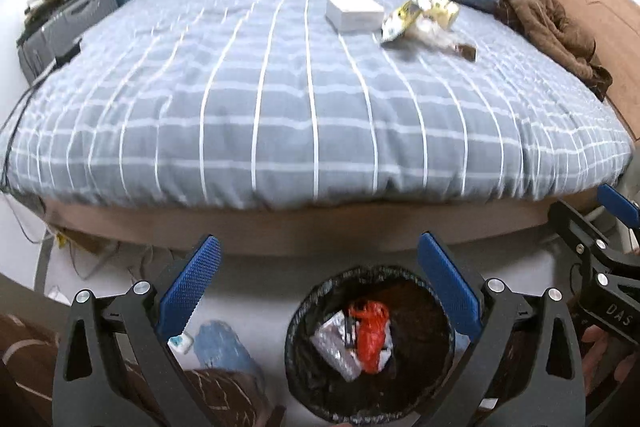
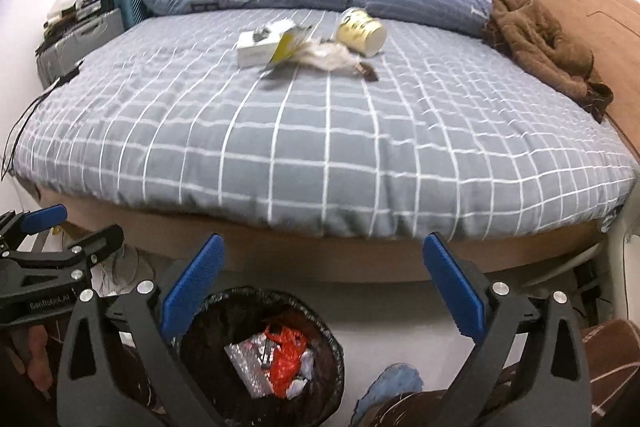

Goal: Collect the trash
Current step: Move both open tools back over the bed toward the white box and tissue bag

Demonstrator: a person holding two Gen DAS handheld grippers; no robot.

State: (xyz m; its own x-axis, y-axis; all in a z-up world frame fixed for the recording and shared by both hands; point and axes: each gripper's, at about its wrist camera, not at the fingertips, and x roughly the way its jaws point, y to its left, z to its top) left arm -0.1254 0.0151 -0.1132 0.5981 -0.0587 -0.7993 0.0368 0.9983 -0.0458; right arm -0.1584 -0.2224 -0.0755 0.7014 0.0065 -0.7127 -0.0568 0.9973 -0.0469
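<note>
While legible — "DAS" on right gripper (image 1: 616,239)

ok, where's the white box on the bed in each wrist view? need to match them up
Left wrist: white box upper centre-right on the bed, left of the yellow wrapper.
Right wrist: white box upper centre-left, partly covered by the yellow wrapper.
Shared landmark: brown garment at the bed's right edge.

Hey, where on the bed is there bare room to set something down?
The near half of the bed is bare, from the foot edge up to the litter. Crowded: the middle, with white box, cup and wrappers; the brown garment along the right side.
</note>
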